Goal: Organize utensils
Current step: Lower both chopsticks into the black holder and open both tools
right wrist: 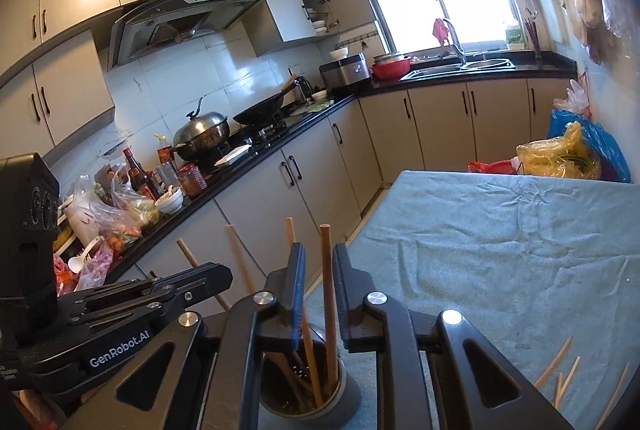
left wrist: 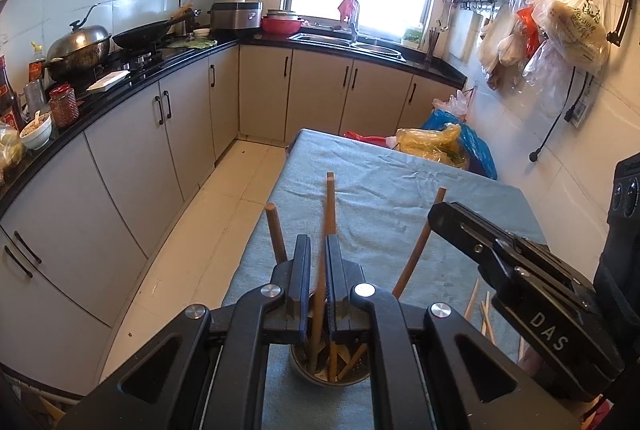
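Note:
A round metal holder [left wrist: 297, 366] [right wrist: 349, 396] stands on the blue-clothed table [left wrist: 380, 198] with several brown chopsticks upright in it. My left gripper [left wrist: 318, 239] hangs over the holder, jaws nearly together, pinching one chopstick [left wrist: 329, 206] that reaches down into it. My right gripper [right wrist: 319, 248] is open above the same holder. A chopstick [right wrist: 326, 270] stands free between its pads, with a gap on each side. In the left wrist view the right gripper [left wrist: 442, 216] comes in from the right. Loose pale chopsticks [right wrist: 558, 370] [left wrist: 486, 314] lie on the cloth to the right.
Plastic bags [right wrist: 560, 154] [left wrist: 440, 142] are piled at the table's far end. A black counter [left wrist: 120, 78] with woks, bottles and bowls runs along the left, with tiled floor [left wrist: 224, 198] between it and the table. The sink [right wrist: 460, 66] sits under the window.

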Tool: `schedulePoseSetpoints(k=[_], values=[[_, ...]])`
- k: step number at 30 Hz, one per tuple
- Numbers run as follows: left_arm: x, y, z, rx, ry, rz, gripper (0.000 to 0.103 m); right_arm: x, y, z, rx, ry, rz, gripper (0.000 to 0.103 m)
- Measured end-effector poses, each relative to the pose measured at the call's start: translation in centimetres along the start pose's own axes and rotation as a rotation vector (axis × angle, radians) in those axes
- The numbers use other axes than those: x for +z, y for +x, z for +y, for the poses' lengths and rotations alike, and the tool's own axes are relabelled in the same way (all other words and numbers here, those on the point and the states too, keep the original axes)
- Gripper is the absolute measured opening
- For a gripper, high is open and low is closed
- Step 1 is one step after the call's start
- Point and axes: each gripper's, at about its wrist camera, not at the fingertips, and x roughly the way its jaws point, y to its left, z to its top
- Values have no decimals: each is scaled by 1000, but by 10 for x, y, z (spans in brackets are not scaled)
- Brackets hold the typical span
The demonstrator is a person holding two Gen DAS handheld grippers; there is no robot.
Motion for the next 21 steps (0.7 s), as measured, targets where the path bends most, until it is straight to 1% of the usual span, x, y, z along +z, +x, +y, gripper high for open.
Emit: schedulePoseSetpoints(k=[7,12,14,15,18,21], values=[[-1,-17,5,-4,-16,-20,6,4,-20,1,13,11,-33,17],[-13,-36,0,13,-15,-55,9,1,-50,-2,19,31,-63,18],[-23,-44,-5,19,-10,-69,19,-4,-65,-5,13,40,-77,20],[-27,-47,-8,22,-6,-74,21,-7,-74,-8,7,42,-85,23],[-48,-58,-23,42,20,-99,22,-21,-102,-17,-18,57,-105,28],[-70,-64,-40,21,23,-86,22,-40,-130,-26,-60,67,-118,32]])
